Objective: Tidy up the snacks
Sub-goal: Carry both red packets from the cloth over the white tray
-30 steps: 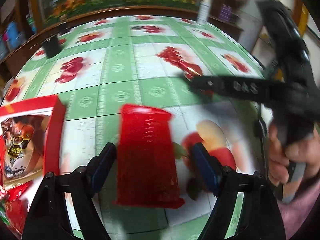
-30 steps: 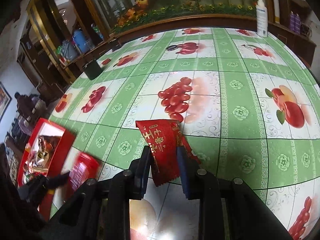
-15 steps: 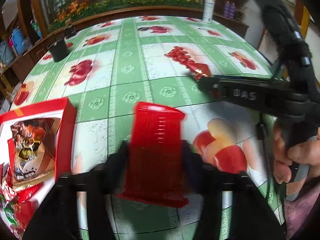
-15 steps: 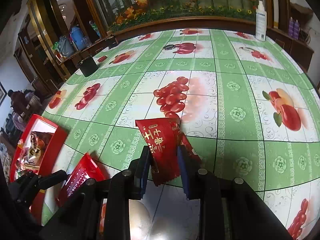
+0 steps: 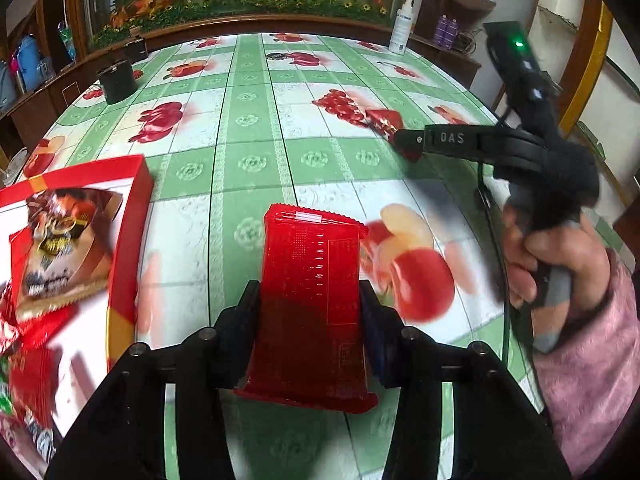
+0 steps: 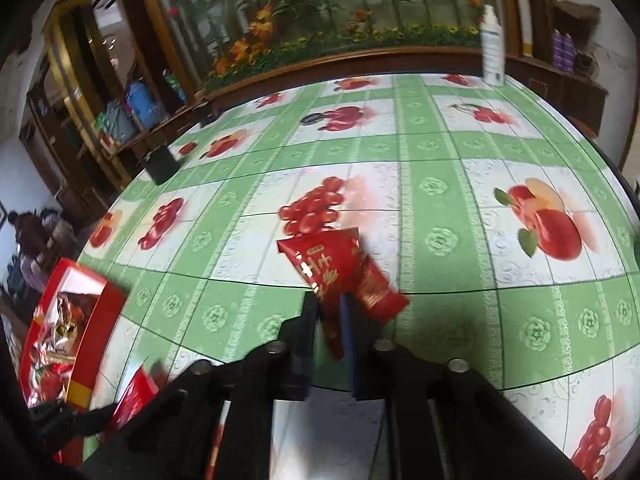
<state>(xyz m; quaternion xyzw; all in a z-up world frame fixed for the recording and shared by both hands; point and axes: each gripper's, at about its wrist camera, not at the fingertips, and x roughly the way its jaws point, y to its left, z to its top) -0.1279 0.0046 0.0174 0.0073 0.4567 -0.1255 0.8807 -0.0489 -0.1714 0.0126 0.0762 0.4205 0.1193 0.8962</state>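
Snack packs: left gripper [image 5: 310, 300] fingers clamp big red pack [image 5: 310, 300] above surface [image 5: 248, 128] | right gripper [image 6: 328, 312] fingers pinched narrow on small red packet [image 6: 332, 268] | red box [image 5: 120, 208] with snacks at left, near big pack

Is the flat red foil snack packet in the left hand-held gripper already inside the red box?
No, the flat red foil snack packet is over the tablecloth, beside the red box.

My right gripper [image 6: 329, 320] pinches a red snack packet [image 6: 334, 276] above the fruit-print tablecloth [image 6: 440, 208]; red box [image 6: 86, 320] sits left.
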